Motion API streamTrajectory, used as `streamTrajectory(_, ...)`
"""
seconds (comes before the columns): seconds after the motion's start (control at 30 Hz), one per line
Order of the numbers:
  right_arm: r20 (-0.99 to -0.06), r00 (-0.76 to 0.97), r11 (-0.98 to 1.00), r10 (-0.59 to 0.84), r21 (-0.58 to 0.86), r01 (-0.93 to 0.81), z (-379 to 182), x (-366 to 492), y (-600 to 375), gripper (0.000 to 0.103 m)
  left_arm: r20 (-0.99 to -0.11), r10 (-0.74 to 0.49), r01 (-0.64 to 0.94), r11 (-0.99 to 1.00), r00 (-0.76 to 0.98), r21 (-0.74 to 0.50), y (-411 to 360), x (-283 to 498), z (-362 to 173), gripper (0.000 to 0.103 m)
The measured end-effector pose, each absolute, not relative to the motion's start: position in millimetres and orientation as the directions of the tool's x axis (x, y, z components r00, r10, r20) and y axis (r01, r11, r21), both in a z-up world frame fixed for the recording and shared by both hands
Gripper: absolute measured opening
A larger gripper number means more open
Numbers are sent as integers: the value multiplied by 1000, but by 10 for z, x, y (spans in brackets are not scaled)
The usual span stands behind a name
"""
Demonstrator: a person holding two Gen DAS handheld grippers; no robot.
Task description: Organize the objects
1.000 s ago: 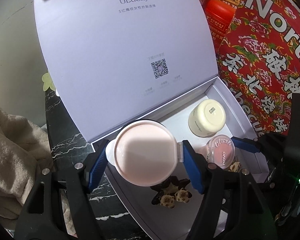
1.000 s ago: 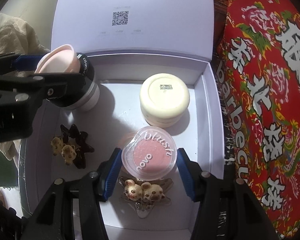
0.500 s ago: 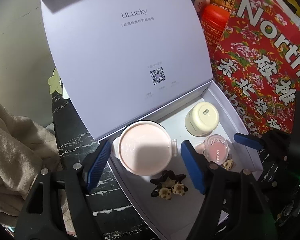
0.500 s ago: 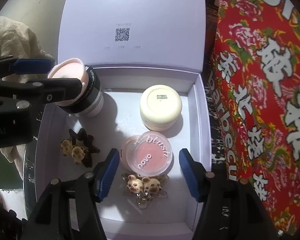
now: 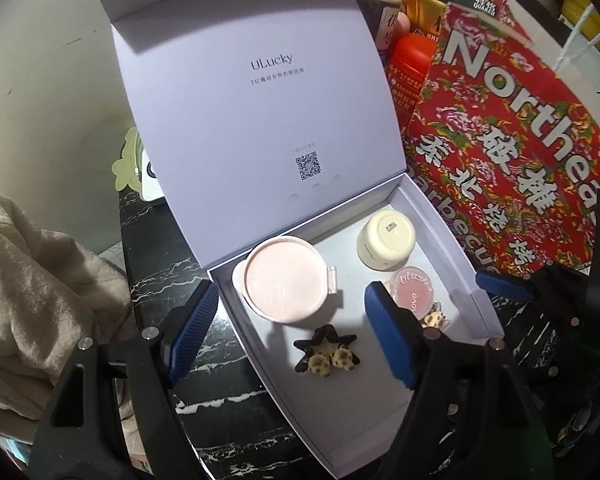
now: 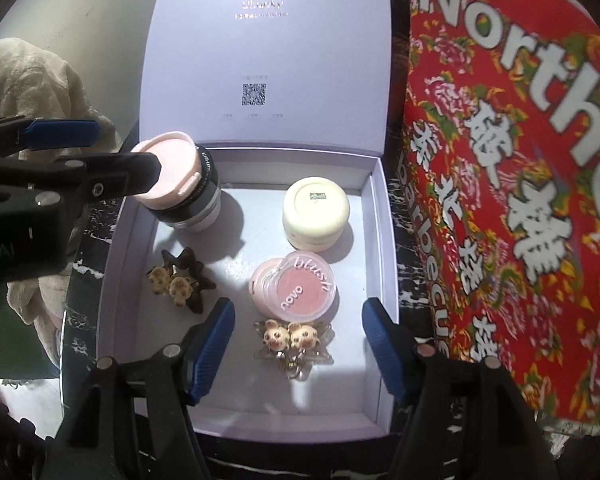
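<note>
Both point steeply downward; the left hand-held gripper [image 5: 292, 326] and right hand-held gripper [image 6: 298, 344] are opening, jaws gripping nothing.

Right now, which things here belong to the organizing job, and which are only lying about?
Job:
box
pink-lid jar
cream jar
blush
dark clip
clear clip
left gripper, jaws opening, off jar
right gripper, jaws opening, off blush

Lying about:
red bag
cloth
red bottle
</note>
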State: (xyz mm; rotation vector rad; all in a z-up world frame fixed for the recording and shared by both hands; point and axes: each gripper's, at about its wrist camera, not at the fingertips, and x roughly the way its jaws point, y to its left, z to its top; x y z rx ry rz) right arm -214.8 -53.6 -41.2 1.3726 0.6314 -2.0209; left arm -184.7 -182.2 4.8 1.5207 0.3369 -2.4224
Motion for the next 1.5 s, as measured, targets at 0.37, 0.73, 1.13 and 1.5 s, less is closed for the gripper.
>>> streamTrajectory(0.37,-931,-291,-724,-222,-43,689,-24,-1966,-318,68,-899,-95,324,-944,-427,-54,-1654,-1566,269,75)
streamTrajectory(0.73,-918,-321,-745,-232,-44,665,226,-1707,-41,68,-891,-94,274,-961,-444,-35,-1371,-1306,488,75)
streamTrajectory(1.13,-909,-343,-768,-237,-40,639,447,-1450,280,70,-886,-81,247,-968,-456,-39,-1106,-1042,637,75)
streamTrajectory(1.5,-914,-342,-788,-220,-39,614,433,-1215,534,70,-893,-58,202,-979,-446,-37,-827,-824,616,75)
